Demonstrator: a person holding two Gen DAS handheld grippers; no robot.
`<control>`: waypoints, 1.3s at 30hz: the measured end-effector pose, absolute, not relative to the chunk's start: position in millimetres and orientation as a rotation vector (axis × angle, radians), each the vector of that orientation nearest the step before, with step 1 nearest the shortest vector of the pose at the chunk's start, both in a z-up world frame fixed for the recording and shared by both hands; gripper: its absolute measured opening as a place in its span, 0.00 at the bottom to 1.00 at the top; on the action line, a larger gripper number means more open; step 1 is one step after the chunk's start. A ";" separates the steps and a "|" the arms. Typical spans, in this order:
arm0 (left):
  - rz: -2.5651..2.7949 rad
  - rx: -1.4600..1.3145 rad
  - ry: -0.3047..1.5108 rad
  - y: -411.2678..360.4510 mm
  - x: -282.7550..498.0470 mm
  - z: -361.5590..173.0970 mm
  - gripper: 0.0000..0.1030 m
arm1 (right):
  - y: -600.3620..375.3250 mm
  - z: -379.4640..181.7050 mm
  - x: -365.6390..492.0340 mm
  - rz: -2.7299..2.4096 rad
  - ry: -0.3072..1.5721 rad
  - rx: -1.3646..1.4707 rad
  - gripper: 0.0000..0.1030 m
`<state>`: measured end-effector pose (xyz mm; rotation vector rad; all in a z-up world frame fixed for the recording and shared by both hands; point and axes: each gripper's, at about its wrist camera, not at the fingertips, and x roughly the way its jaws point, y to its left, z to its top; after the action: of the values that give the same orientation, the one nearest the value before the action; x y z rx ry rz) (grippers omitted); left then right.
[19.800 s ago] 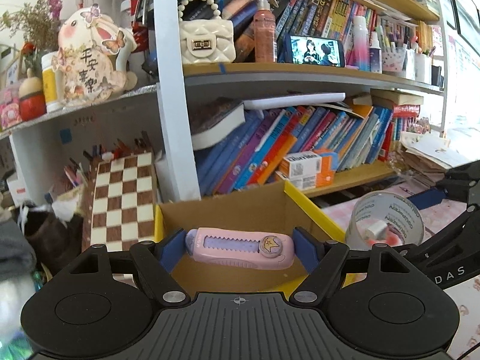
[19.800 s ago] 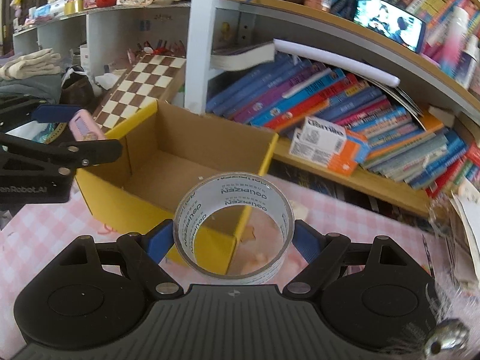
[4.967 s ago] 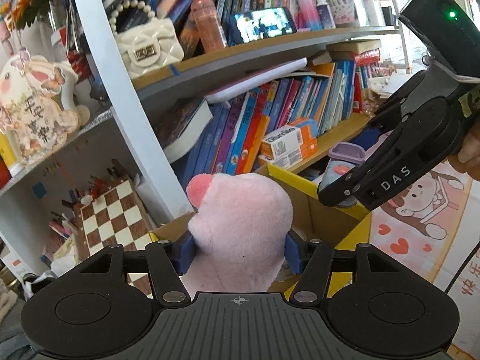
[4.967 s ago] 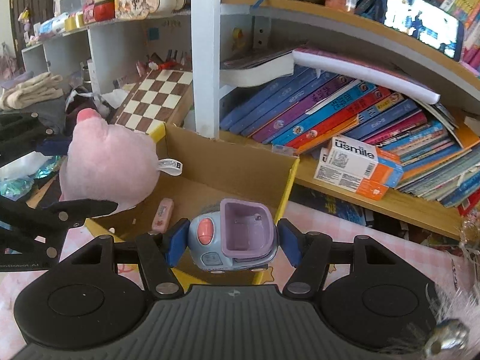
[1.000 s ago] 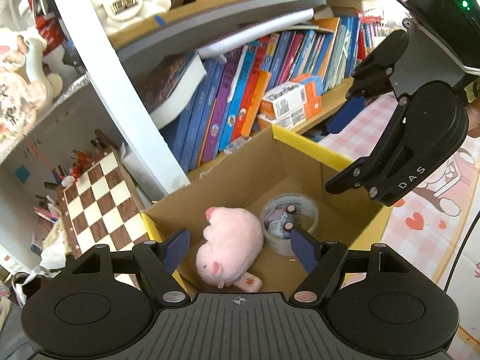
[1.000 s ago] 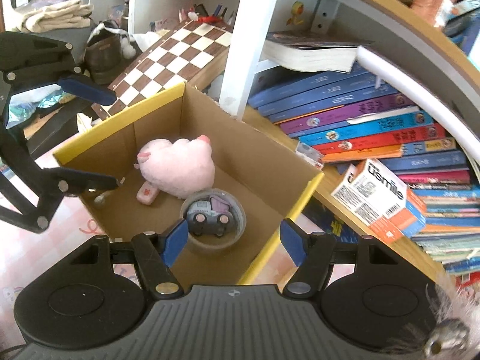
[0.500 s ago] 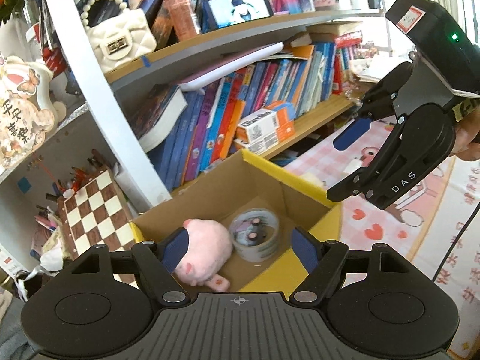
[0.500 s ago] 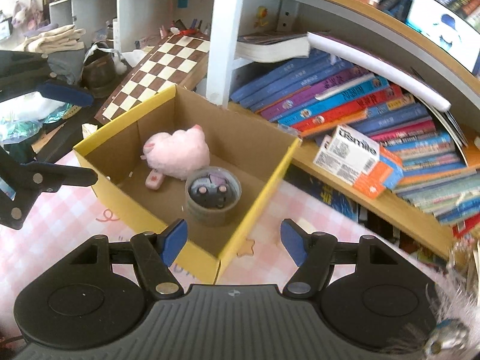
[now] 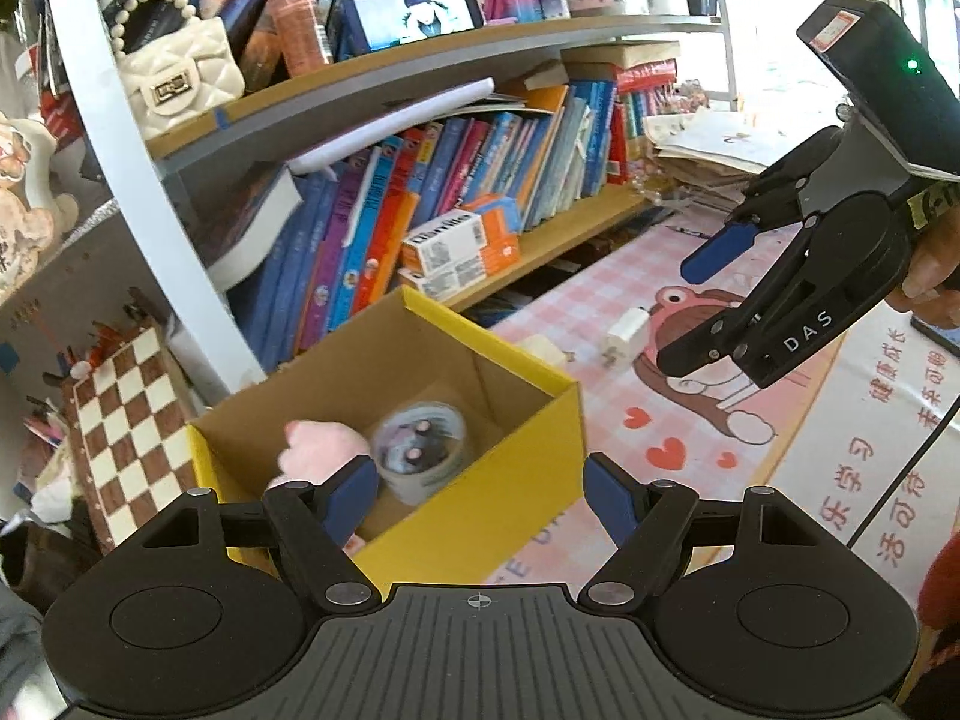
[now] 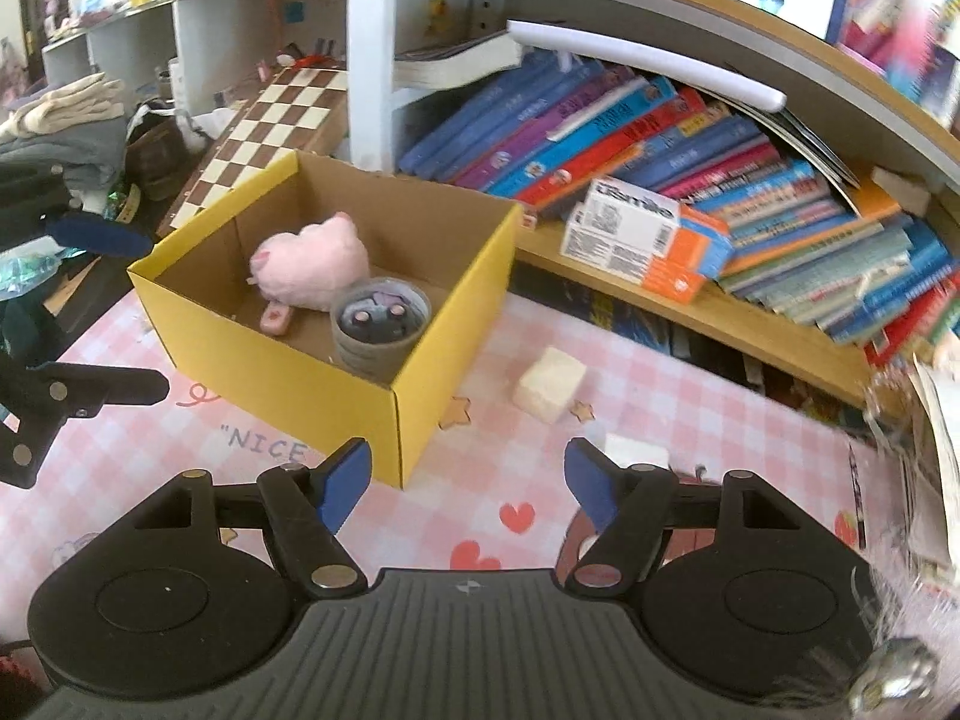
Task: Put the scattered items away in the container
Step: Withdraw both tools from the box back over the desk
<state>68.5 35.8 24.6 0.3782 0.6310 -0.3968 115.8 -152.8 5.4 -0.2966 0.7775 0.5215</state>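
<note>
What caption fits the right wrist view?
Open right gripper above the pink mat; yellow box holds plush and tape roll.

Yellow box with pink plush and tape roll inside, beyond the left tool's spread, empty jaws.

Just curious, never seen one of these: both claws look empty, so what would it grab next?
Probably the right gripper, open and empty, reaches down for the cream foam block on the pink mat, outside the yellow box.
</note>
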 end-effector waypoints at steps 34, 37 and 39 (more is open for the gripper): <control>-0.543 0.409 0.644 -46.7 68.2 -4.3 0.76 | -241.6 -37.4 79.5 0.212 0.840 -0.079 0.75; -0.558 0.427 0.648 -55.7 72.9 -7.1 0.76 | -247.7 -41.9 81.9 0.197 0.847 -0.070 0.76; -0.563 0.437 0.652 -59.8 76.3 -9.0 0.76 | -252.1 -44.7 84.3 0.187 0.851 -0.062 0.76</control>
<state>76.3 -59.8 -9.0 0.4366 0.6516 -0.5629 84.3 -252.1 -44.7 -0.0616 0.8506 0.1875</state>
